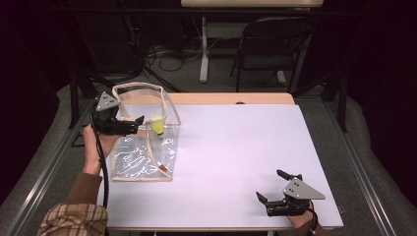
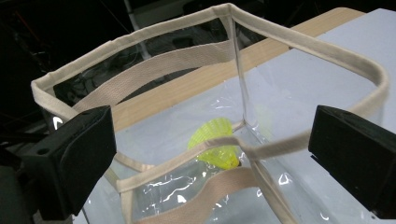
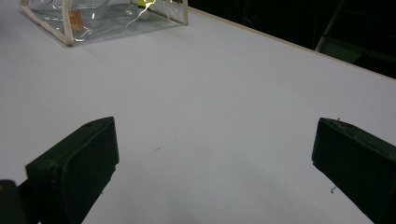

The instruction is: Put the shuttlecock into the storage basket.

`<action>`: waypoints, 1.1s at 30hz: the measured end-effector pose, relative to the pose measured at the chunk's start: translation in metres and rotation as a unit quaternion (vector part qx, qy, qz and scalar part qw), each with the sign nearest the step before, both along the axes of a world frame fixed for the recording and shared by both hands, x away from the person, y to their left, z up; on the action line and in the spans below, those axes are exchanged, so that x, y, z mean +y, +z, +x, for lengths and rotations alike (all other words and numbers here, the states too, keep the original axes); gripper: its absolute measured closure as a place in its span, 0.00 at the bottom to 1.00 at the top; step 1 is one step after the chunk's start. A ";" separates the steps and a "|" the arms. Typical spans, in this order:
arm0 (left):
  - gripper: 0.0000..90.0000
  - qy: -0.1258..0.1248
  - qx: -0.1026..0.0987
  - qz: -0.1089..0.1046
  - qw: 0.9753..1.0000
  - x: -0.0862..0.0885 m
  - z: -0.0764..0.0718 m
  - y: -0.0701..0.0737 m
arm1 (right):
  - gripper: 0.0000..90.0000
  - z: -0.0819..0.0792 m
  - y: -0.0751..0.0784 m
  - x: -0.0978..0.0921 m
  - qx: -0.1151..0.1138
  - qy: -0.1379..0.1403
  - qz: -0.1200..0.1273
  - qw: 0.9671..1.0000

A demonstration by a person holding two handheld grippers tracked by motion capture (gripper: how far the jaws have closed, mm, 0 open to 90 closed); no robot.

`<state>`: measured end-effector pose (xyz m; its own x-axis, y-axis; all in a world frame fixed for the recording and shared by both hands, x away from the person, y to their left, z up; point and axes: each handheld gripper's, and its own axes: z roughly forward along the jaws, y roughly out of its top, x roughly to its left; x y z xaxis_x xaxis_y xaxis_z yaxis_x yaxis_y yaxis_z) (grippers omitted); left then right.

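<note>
**A:** Where does the left gripper (image 1: 129,124) stand against the clear bag (image 1: 142,162)?

**B:** It hangs at the bag's open mouth with its jaws spread wide and nothing between them; in the left gripper view the cream-bound rim (image 2: 299,44) runs across between the two jaws, one jaw outside the near-left corner, the other by the right wall; I think neither jaw touches the binding, though the view is too close to be sure.

**A:** And the yellow shuttlecock (image 2: 215,148)?

**B:** Inside the bag, straight ahead of the left jaws and below them, lying on the bottom against the far corner seam; in the high view it shows just beyond the jaw tips, through the wall (image 1: 158,126).

**A:** How will it handle?

**B:** Very light, I'd judge, with a springy plastic skirt that dents under a hard squeeze; the firm cork end is the safer hold, or a gentle pinch across the skirt; the bag is soft film and will likely buckle if a jaw leans on it; only the webbing rim and strap (image 2: 154,77) offer something stiff.

**A:** The right gripper (image 1: 273,186)?

**B:** Well apart from the bag, low over the bare white table (image 3: 233,93), jaws agape and empty; the bag sits far ahead of it, up and to its left.
</note>
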<state>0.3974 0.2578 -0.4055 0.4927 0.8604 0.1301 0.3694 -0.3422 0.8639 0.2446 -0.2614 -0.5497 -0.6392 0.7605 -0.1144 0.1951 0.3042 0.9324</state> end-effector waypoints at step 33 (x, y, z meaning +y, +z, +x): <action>0.00 -0.013 -0.040 -0.030 0.999 -0.001 -0.081 -0.041 | 0.00 0.000 0.000 0.000 0.001 0.001 -0.001 1.000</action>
